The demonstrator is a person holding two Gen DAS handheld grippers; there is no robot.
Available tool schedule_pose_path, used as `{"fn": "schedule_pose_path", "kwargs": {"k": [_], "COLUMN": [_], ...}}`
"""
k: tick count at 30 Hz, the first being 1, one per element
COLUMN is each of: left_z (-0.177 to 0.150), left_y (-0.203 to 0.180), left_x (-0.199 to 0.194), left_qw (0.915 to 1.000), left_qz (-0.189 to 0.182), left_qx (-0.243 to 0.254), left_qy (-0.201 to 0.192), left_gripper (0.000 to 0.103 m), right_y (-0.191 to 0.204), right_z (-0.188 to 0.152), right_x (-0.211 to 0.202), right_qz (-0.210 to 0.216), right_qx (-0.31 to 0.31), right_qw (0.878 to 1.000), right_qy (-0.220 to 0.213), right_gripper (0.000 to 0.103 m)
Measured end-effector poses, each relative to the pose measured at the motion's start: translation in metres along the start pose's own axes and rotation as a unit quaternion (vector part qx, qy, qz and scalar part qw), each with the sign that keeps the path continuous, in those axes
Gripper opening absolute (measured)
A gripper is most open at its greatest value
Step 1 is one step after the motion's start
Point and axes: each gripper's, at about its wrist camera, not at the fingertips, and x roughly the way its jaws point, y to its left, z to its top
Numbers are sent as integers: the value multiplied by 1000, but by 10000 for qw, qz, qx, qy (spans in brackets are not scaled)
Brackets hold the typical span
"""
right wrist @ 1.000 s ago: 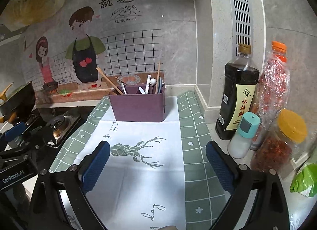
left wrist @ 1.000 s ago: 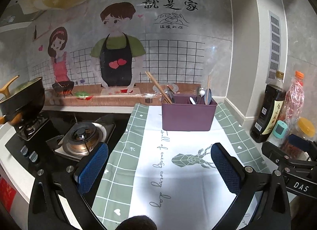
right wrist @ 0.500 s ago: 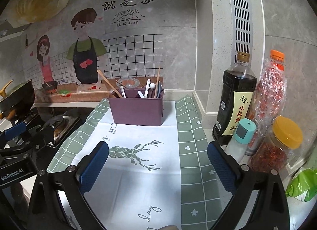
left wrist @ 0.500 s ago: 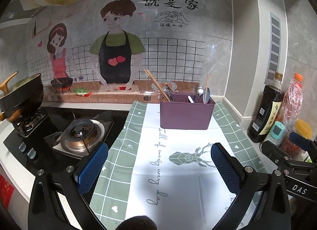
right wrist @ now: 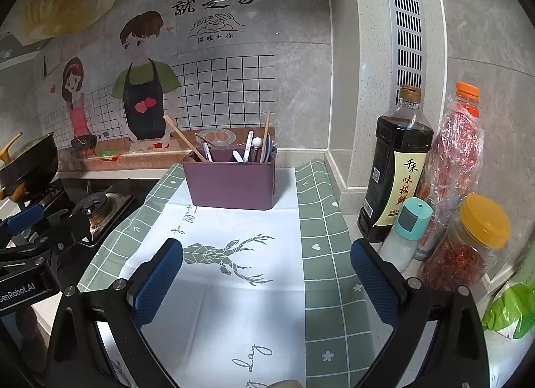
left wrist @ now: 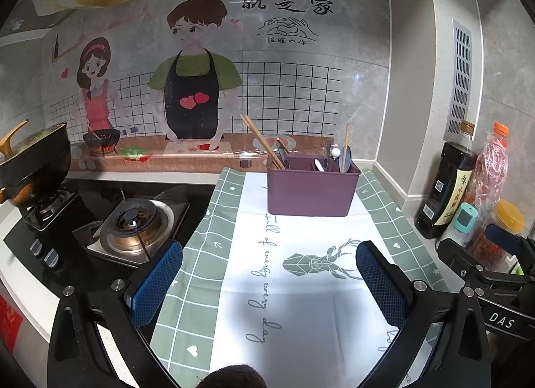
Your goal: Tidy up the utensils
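Note:
A purple utensil caddy (left wrist: 309, 192) stands at the far end of a green and white cloth (left wrist: 301, 274); it also shows in the right wrist view (right wrist: 230, 184). Wooden chopsticks (left wrist: 259, 140) lean out of its left side, and spoons and a knife (left wrist: 337, 159) stand in its right side. My left gripper (left wrist: 269, 282) is open and empty, well back from the caddy above the cloth. My right gripper (right wrist: 265, 282) is open and empty too, beside the left one, whose body shows at the left edge (right wrist: 30, 251).
A gas stove (left wrist: 133, 224) and a black pan (left wrist: 31, 157) lie to the left. A dark sauce bottle (right wrist: 394, 174), a red pepper bottle (right wrist: 458, 160), a teal-capped shaker (right wrist: 406, 234) and a yellow-lidded jar (right wrist: 468, 244) stand at the right wall. A green bag (right wrist: 511, 311) lies lower right.
Both grippers have drawn back and risen a little from the caddy, which looks slightly smaller and lower. Both stay open and empty.

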Motion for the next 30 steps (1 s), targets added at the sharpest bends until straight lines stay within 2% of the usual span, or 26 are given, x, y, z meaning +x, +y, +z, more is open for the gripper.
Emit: {"fn": "schedule_pose_path", "kwargs": {"k": [30], "left_z": [-5], "left_y": [-3], "left_x": [4], "left_qw": [9999], "left_qz": [-42], "left_qx": [72], "left_qy": [84], "left_gripper": [103], "right_y": [-7], "right_z": [5], "right_x": [0], "right_qz": [-12], "right_qx": [65], "right_qw": [10000], "right_qy": [-31], "right_gripper": [102]}}
